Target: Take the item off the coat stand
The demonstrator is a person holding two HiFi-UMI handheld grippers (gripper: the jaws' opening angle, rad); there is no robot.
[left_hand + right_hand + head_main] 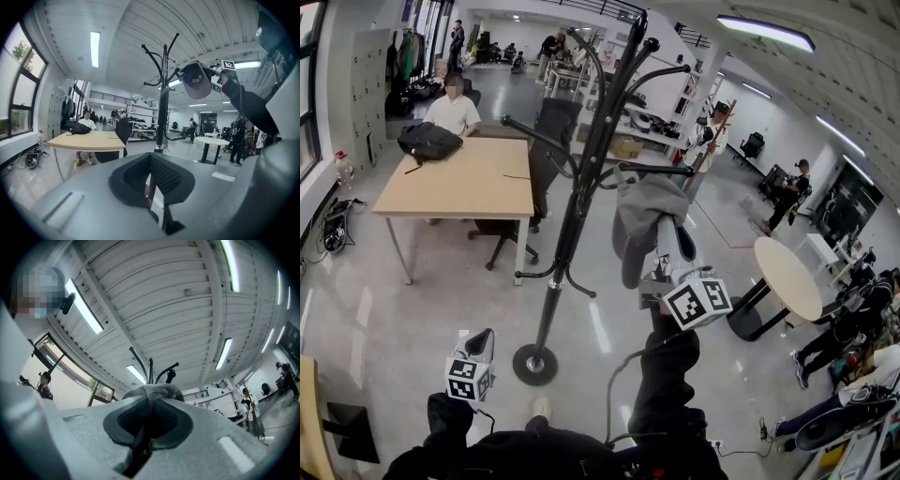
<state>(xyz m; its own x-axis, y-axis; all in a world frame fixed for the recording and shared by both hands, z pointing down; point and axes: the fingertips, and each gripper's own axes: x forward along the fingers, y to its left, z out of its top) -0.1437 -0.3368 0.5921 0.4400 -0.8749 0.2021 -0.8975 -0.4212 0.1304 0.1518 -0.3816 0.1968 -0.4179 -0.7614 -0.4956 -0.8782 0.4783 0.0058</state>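
Observation:
A black coat stand [581,178] with curved hooks rises in the middle of the head view; it also shows in the left gripper view [163,103]. A grey cap [639,220] hangs just right of the pole, below a side hook. My right gripper [670,246] is raised and shut on the cap, whose grey cloth [152,392] bulges past the jaws with the stand's top [150,369] behind it. From the left gripper view the cap [196,80] sits at a hook's tip; whether it touches the hook I cannot tell. My left gripper [478,342] hangs low at the left, shut [150,185] and holding nothing.
The stand's round base [534,364] rests on the glossy floor close in front of me. A wooden table [459,183] with a black bag [429,141] and a seated person stands back left, a black office chair [548,131] beside it. A round white table [787,277] and several people are at the right.

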